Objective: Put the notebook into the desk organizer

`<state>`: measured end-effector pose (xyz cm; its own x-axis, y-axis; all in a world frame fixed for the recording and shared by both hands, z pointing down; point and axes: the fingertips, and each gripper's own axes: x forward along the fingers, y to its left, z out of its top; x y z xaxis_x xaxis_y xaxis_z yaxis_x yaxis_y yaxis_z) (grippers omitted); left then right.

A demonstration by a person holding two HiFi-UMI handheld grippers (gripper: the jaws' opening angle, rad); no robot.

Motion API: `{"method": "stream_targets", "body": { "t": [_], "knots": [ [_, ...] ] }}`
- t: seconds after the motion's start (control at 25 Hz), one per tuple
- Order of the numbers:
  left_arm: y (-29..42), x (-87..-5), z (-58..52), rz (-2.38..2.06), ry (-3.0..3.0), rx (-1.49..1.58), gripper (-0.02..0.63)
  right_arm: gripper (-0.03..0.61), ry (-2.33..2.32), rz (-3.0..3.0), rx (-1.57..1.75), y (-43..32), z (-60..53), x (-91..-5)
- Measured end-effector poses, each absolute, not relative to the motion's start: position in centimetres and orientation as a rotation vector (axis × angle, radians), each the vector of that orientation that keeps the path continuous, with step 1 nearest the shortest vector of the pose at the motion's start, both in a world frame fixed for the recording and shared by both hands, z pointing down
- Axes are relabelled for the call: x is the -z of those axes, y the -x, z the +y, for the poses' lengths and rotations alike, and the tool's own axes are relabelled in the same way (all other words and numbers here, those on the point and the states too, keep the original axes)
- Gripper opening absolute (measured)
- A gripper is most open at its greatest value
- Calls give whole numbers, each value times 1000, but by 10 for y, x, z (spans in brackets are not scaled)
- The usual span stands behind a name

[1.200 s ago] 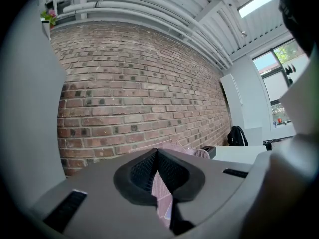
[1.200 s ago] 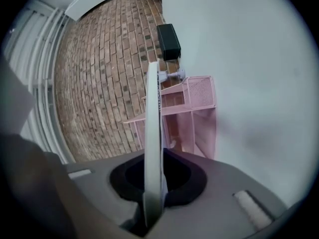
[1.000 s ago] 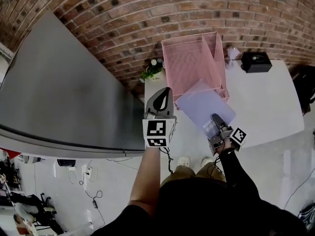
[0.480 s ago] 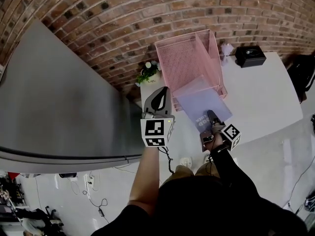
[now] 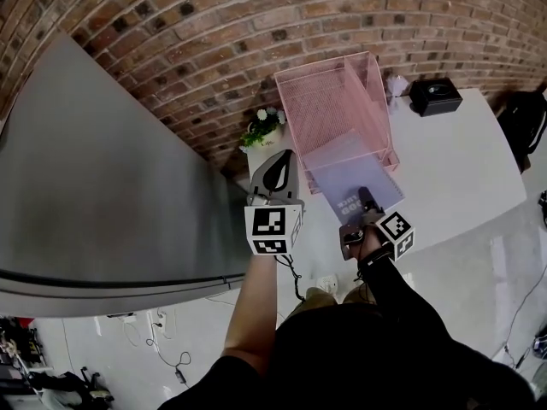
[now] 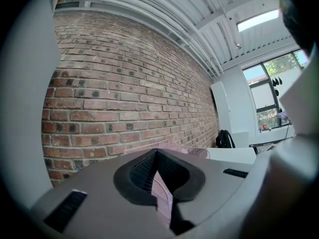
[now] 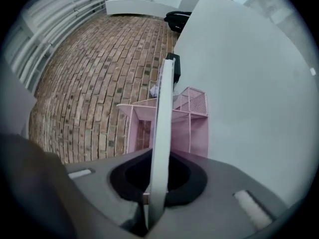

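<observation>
The pink mesh desk organizer (image 5: pixel 335 109) stands on the white table (image 5: pixel 453 173) against the brick wall. My right gripper (image 5: pixel 362 205) is shut on the near edge of the lavender notebook (image 5: pixel 350 171), whose far edge reaches the organizer's open front. In the right gripper view the notebook (image 7: pixel 162 118) stands edge-on between the jaws of the right gripper (image 7: pixel 158 172), pointing at the organizer (image 7: pixel 188 117). My left gripper (image 5: pixel 278 173) is at the organizer's left side. In the left gripper view the left gripper (image 6: pixel 158 177) has a strip of pink mesh pinched between its jaws, and the organizer's rim (image 6: pixel 192 152) shows just beyond.
A small potted plant (image 5: pixel 261 126) sits left of the organizer, by the wall. A black box (image 5: pixel 436 95) stands on the table to its right. A large grey slab (image 5: pixel 111 186) fills the left side. A dark bag (image 5: pixel 526 126) is past the table's right end.
My right gripper has moved left and a little toward the organizer, carrying the notebook with it. The left gripper has stayed at the organizer's left side.
</observation>
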<state>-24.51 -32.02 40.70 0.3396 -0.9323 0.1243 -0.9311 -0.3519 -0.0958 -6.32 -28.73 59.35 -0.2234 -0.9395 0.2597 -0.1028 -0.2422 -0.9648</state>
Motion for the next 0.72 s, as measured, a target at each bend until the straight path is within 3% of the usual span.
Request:
{"method": "stream_targets", "body": {
  "t": [0.72],
  "knots": [
    [276, -422, -312, 1824, 2583, 252, 9, 40, 1482, 1404, 1568, 102, -329, -598]
  ]
}}
